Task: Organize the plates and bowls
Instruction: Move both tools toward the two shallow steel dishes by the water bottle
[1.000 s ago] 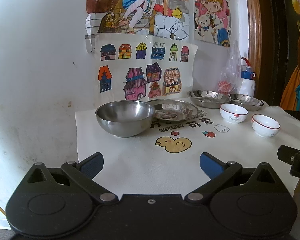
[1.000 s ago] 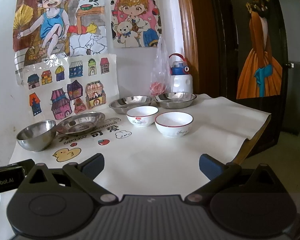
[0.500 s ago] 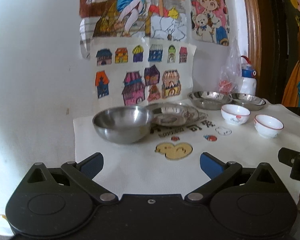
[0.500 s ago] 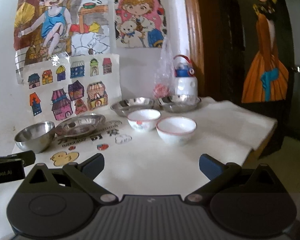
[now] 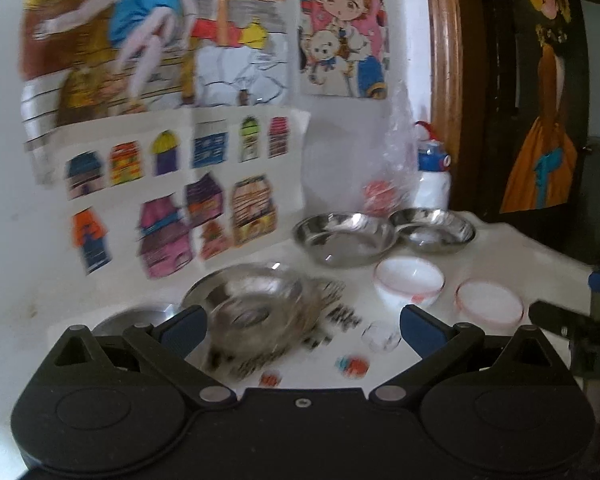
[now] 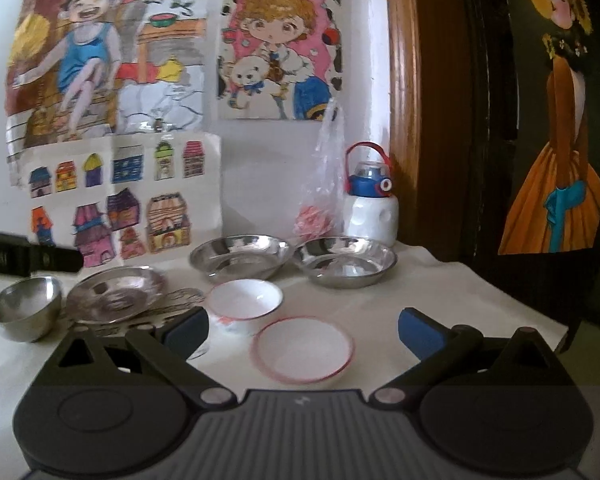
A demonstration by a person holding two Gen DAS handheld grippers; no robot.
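Left tool (image 5: 302, 326) wide open and holding nothing above a steel plate (image 5: 246, 306), right tool (image 6: 302, 326) wide open, also holding nothing, over two white bowls (image 6: 303, 350) on the table (image 6: 440, 288)

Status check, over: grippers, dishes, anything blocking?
Left gripper open, empty. Right gripper open, empty, over near white bowl. Steel dishes untouched. Nothing blocking.

My left view smears the steel plate (image 5: 252, 304) and cloth lettering (image 5: 332, 320), while my left finger (image 5: 184, 326) hides most of the steel bowl (image 5: 136, 318).
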